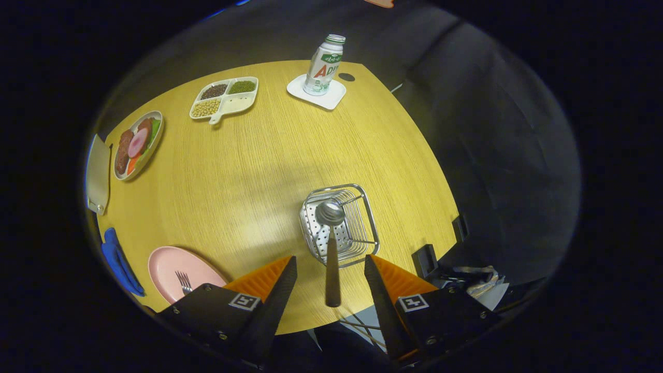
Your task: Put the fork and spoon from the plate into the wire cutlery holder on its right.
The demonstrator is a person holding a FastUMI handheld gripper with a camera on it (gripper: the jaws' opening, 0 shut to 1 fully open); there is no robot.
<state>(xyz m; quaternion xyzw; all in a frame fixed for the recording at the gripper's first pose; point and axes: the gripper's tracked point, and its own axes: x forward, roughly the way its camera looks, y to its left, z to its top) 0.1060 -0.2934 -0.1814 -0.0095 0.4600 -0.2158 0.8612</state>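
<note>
Now spoon (332,243) between open gripper (330,267) fingers

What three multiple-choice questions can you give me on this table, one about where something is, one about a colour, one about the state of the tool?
1. Where is the fork?
A. In the wire holder
B. On the plate
C. On the white coaster

2. What colour is that plate?
A. Pink
B. White
C. Green

3. How do the tool's fingers stand?
A. Shut on the spoon
B. Shut on the fork
C. Open, with the spoon's handle between them

Answers:
1 B: the fork lies on the plate, beside the left finger.
2 A: the plate's bare surface is pink.
3 C: the tool is spread wide, and neither finger touches the spoon, whose bowl is inside the wire holder.
</note>
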